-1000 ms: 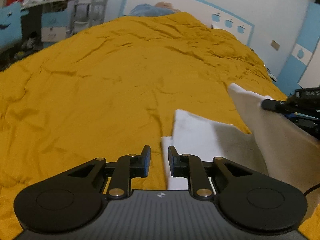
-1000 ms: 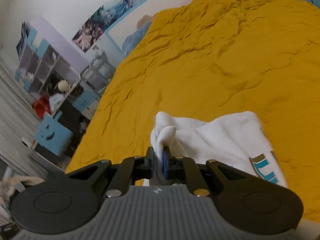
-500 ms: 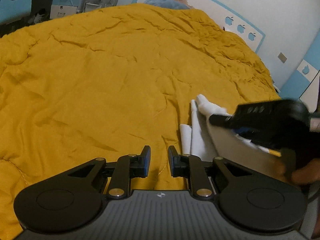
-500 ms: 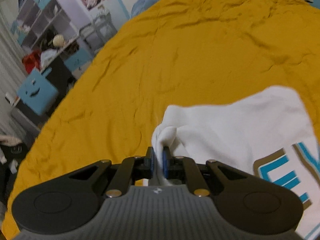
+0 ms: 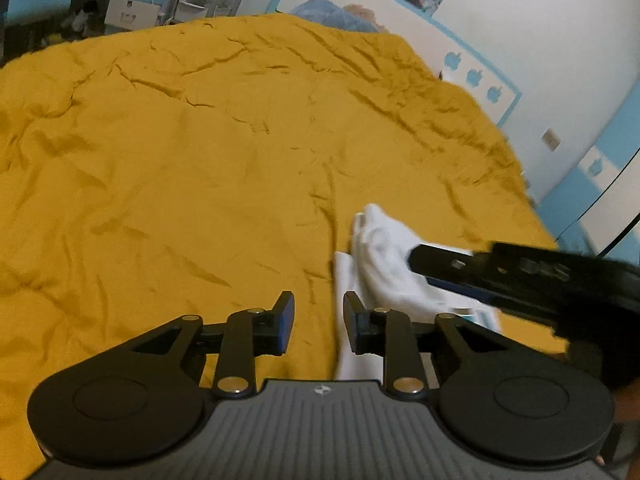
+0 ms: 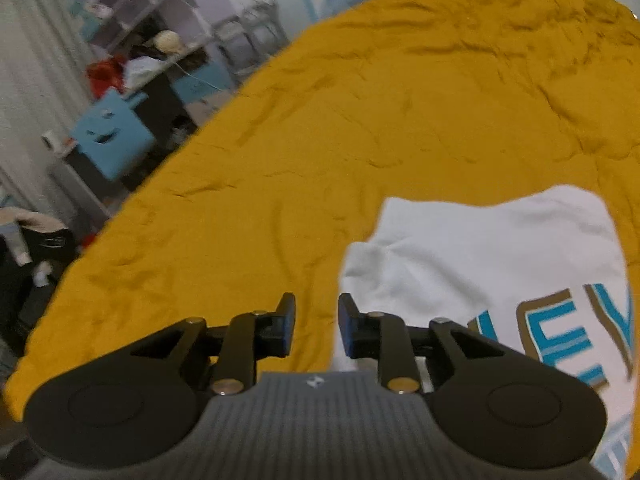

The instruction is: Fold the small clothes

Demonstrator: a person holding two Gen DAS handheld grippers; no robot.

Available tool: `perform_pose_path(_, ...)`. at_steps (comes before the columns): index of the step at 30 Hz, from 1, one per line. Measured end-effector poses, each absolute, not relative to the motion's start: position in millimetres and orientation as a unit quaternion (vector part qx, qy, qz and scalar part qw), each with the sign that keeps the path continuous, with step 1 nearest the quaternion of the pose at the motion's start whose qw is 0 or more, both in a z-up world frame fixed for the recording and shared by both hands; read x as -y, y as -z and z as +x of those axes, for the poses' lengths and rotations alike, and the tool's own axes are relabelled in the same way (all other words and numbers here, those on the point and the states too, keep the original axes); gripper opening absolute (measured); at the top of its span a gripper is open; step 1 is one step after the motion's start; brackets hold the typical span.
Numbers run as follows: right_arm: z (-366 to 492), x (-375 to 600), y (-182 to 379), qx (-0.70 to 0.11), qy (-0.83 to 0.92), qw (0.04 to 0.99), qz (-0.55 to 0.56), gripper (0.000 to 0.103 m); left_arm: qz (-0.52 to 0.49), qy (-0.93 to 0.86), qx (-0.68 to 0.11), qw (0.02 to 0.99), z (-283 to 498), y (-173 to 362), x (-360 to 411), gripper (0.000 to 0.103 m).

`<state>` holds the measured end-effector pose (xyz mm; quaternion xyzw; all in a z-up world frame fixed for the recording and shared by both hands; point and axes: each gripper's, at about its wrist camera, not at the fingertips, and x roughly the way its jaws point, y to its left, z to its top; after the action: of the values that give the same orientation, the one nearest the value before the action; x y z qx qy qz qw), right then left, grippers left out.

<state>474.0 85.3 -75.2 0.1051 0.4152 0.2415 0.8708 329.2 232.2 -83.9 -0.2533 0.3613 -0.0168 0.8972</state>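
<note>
Lower right on the bed, both tongs, left and right, opening empty beside white shirt; fold released, next regrasp an edge.

A white shirt with blue-and-tan lettering lies partly folded on the yellow bedcover.

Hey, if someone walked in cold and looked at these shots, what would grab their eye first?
The mustard-yellow bedspread fills both views. On it, at lower right, lies a white garment with blue lettering. The left gripper and right gripper hang above its near edge, jaws opening with nothing between them.
</note>
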Motion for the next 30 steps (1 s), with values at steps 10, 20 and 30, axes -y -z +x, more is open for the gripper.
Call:
perform_pose_path(10,367.4,-0.4,30.9,-0.351,-0.232,0.9,0.11,0.024,-0.365,0.077,-0.358,0.856,274.8,80.6,-233.0,0.056)
perform_pose_path(20,299.6,75.9,93.8,-0.39,-0.152,0.907,0.046,0.037,-0.438,0.088,-0.392,0.804,262.5,130.5,-213.6,0.075)
perform_pose_path(30,292.9,89.7,130.7,-0.408,-0.13,0.904,-0.004,0.039,-0.379,0.065,-0.387,0.838,283.4,126.0,-192.4,0.015)
